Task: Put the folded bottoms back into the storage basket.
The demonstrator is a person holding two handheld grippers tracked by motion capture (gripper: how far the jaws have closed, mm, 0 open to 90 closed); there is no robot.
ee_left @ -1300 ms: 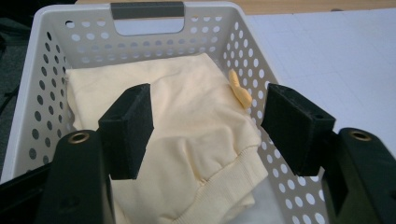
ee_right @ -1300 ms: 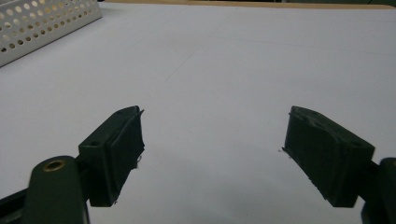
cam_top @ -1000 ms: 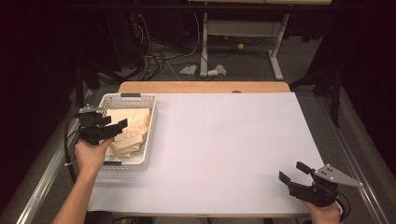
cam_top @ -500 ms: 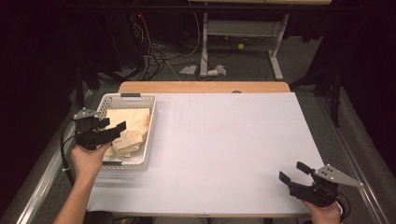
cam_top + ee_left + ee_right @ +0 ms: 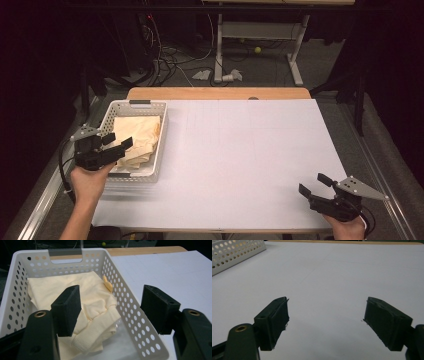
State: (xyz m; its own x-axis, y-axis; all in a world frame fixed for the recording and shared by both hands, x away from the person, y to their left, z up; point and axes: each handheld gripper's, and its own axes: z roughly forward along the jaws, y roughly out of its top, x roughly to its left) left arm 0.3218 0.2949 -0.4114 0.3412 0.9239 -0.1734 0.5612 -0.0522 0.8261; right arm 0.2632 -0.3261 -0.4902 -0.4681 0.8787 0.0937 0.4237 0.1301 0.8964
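We hold the left hand-held gripper (image 5: 116, 144) released, now drawn back toward the lower left of the frame, over the basket's (image 5: 159, 145) near corner. The cream garment (image 5: 140, 136) lies bunched inside, ungrasped, long axis toward the frame's top. The right hand-held gripper (image 5: 313, 184) rests released on the bench (image 5: 240, 150).

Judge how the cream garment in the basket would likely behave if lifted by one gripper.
The cream garment lies crumpled and folded, so it would probably hang limp and unfold. Its ribbed cuff suggests soft knit, likely light and easy to pinch. It might drag against the white basket wall.
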